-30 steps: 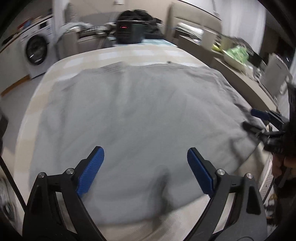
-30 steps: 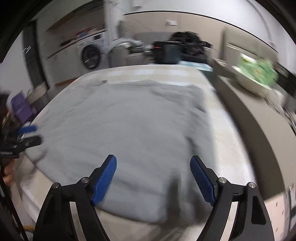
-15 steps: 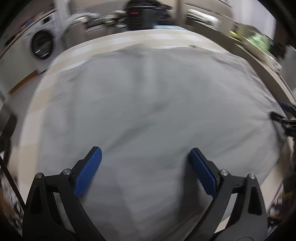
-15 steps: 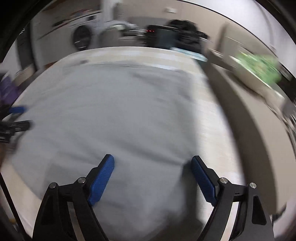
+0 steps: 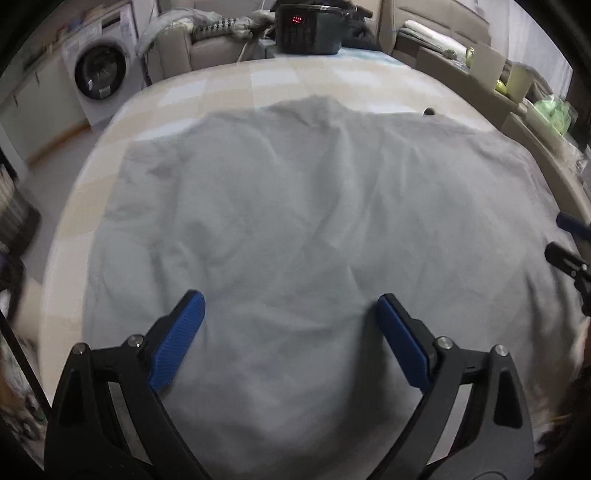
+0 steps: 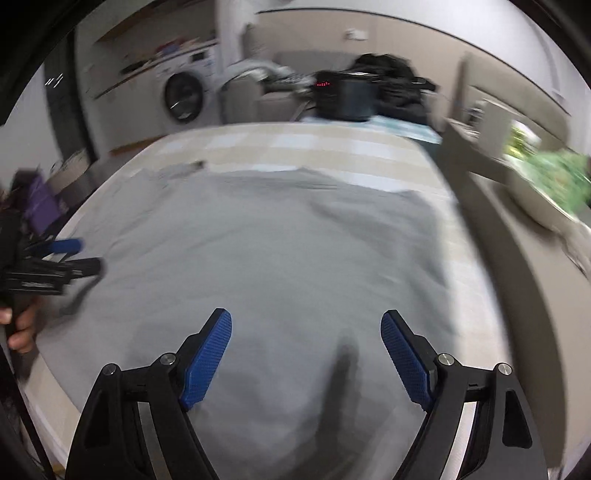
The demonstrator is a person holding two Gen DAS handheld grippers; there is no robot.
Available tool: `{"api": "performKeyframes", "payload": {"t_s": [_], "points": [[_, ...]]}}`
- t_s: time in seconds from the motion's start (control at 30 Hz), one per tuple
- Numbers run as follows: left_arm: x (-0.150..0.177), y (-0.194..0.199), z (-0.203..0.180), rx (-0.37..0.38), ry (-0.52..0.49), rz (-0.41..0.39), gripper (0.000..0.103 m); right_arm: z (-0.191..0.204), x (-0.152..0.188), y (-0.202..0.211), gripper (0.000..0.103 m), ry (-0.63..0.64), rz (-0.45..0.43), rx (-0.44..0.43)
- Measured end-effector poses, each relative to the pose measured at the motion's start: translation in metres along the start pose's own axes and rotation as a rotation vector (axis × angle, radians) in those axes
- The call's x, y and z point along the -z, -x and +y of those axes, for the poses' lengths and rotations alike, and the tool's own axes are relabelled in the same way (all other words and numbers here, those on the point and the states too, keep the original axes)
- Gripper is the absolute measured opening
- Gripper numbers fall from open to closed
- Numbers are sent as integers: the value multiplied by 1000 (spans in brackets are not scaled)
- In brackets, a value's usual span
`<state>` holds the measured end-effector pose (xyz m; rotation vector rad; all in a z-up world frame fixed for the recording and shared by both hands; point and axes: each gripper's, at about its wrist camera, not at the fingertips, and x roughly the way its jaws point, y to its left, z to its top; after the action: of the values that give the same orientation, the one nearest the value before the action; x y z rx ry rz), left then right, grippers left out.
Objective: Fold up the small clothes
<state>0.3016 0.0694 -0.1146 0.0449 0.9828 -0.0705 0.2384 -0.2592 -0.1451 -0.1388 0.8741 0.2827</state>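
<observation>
- 1 grey garment point(image 5: 314, 229) lies spread across the bed point(image 5: 229, 83), covering most of it from the near edge at 6 o'clock up toward 12 o'clock, where bare checked cover shows.
- 0 folds are visible: the cloth is a single rumpled layer with soft creases running toward 12 o'clock, so the task looks barely begun.
- Left gripper point(image 5: 290, 328) hangs over the near middle of the garment, jaws spread wide and empty; whether the pads touch the cloth I cannot tell.
- Right gripper point(image 6: 306, 345) is likewise spread wide with nothing between its pads, above the garment's near edge, with the cloth's right border at 3 o'clock in its view.
- Each gripper appears in the other's view: the right one at 3 o'clock in the left view, the left one at 9 o'clock in the right view, so the 2 stand well apart along the near edge.
- Left to do, as I judge it: pinch the near edge or corners, carry them toward 12 o'clock for a first fold, then fold again and smooth.
- Far off at 12 o'clock sit a dark appliance point(image 5: 308, 27) and, toward 10 o'clock, a washer point(image 5: 99, 75), both clear of the work.
</observation>
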Motion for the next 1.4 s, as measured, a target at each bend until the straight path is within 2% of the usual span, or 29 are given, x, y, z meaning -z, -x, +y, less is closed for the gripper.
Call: {"api": "performKeyframes", "payload": {"t_s": [0.03, 0.1, 0.13, 0.2, 0.33, 0.4, 0.43, 0.5, 0.63, 0.73, 0.83, 0.87, 0.9, 0.93, 1.0, 1.03, 1.1, 1.2, 1.3, 1.4], "points": [[3, 2, 0, 3, -7, 6, 93, 6, -2, -11, 85, 28, 36, 9], [14, 9, 5, 10, -9, 7, 93, 5, 2, -17, 85, 69, 59, 85], [24, 16, 12, -20, -7, 7, 93, -4, 8, -17, 86, 76, 48, 140], [43, 27, 28, -65, 23, 9, 93, -32, 14, -16, 86, 16, 53, 152], [88, 56, 76, -75, 197, 46, 93, -78, 36, 5, 86, -140, 57, 204], [105, 71, 95, -45, 297, 48, 93, -85, 45, 15, 86, -178, 41, 160], [114, 79, 105, -2, 363, 44, 93, -83, 51, 23, 86, -186, 21, 124], [126, 91, 114, 23, 445, 46, 88, -70, 56, 35, 86, -161, -9, 104], [137, 103, 117, 110, 495, 51, 86, -22, 64, 59, 86, -60, -50, 50], [143, 100, 116, 221, 537, 59, 84, 16, 64, 67, 86, 49, -84, 25], [137, 97, 118, 231, 575, 5, 82, 48, 64, 70, 86, 138, -95, -18], [137, 96, 117, 240, 597, -4, 79, 57, 65, 69, 86, 154, -95, -28], [136, 95, 117, 234, 616, -29, 69, 67, 64, 67, 86, 176, -92, -46], [135, 93, 118, 221, 639, -42, 65, 77, 66, 65, 86, 188, -89, -58], [135, 91, 117, 179, 659, -65, 40, 88, 66, 62, 86, 205, -80, -75], [134, 89, 116, 158, 661, -75, 33, 95, 64, 58, 86, 218, -74, -85], [134, 86, 114, 170, 674, -82, 15, 102, 64, 56, 86, 227, -70, -98], [133, 88, 110, 159, 658, -107, 7, 114, 63, 52, 86, 234, -61, -125], [127, 89, 109, 150, 637, -129, 6, 124, 57, 44, 86, 224, -54, -158], [122, 97, 111, 175, 640, -153, 6, 140, 49, 31, 86, 212, -32, -222]]}}
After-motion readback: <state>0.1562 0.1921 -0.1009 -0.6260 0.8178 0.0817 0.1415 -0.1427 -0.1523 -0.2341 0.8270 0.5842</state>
